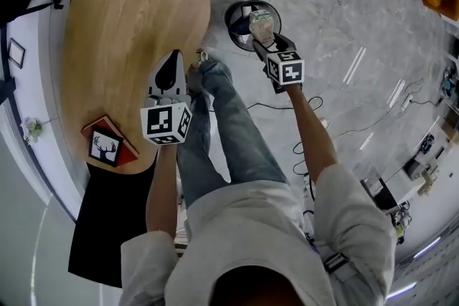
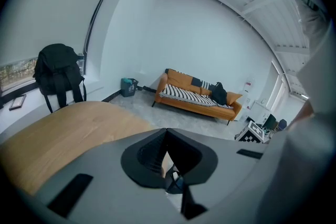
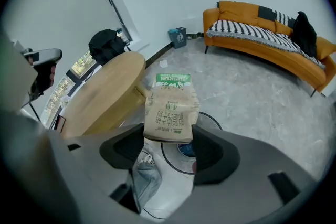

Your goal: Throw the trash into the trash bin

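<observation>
Carton [image 3: 170, 107] is the trash, and it's clamped by its near end in my right tongs [image 3: 169, 139], sticking out past the jaws. In the head view the right tongs [image 1: 264, 43] are out at abt 12 o'clock from me, w/ the carton [image 1: 260, 24] over the mouth of the trash bin [image 1: 231, 18], which stands on the floor. The right gripper view agrees: the bin's rim [image 3: 212, 117] curves round just behind and below the carton, w/ a pale liner and sth blue inside.

My read: pick-up and carry are done, the drop is not. What's left is to open the jaws and let it fall. It looks lined up, tho I can't judge its height above the rim.

My left tongs [image 1: 172, 64] sit at abt 9 o'clock of the right ones, by the edge of the wooden table [image 1: 122, 18]. In the left gripper view the left tongs [image 2: 167, 139] are pressed together w/ nothing between them.

Writing:
- **Carton:** brown, w/ a green band at the far end. The band's white characters are too small to read.
- **Brown face:** "4.0" and a row of Chinese characters, both upside down from my side. I can't make the characters out, so no brand I can name.
- **Card [image 1: 106, 147]:** at the table's 7 o'clock end, red-edged, w/ a white deer head on black and no text I can read.
</observation>
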Tool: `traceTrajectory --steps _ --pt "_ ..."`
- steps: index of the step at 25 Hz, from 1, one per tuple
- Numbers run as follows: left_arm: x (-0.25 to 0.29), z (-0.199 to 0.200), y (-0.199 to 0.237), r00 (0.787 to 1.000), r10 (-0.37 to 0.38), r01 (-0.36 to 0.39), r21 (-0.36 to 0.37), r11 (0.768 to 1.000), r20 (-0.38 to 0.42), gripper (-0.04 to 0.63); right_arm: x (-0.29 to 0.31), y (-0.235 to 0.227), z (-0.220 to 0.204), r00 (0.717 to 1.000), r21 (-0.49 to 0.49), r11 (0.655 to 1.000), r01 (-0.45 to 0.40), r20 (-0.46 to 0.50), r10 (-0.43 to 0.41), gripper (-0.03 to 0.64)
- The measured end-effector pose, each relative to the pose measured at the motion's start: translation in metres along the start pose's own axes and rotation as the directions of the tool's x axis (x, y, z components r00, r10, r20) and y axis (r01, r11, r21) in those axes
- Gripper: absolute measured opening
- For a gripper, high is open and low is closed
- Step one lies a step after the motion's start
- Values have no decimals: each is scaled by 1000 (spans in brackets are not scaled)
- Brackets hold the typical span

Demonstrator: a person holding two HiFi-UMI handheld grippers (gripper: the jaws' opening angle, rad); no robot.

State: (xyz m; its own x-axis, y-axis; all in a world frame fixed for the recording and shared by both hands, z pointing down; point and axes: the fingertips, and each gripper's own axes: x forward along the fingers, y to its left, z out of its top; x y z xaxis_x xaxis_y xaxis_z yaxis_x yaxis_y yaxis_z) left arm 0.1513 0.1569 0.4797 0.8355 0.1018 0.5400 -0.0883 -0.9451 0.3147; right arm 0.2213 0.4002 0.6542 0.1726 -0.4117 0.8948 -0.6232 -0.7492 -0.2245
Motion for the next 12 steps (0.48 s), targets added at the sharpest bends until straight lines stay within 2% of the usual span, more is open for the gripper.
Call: traceTrajectory --steps 7,12 --pt "14 -2 -13 999 -23 23 15 1000 -27 18 5 -21 -21 998 27 999 20 -65 -18 302" --pt "16 0 -9 1000 -9 10 6 1000 -25 18 5 -18 -13 998 -3 1000 17 -54 -18 299"
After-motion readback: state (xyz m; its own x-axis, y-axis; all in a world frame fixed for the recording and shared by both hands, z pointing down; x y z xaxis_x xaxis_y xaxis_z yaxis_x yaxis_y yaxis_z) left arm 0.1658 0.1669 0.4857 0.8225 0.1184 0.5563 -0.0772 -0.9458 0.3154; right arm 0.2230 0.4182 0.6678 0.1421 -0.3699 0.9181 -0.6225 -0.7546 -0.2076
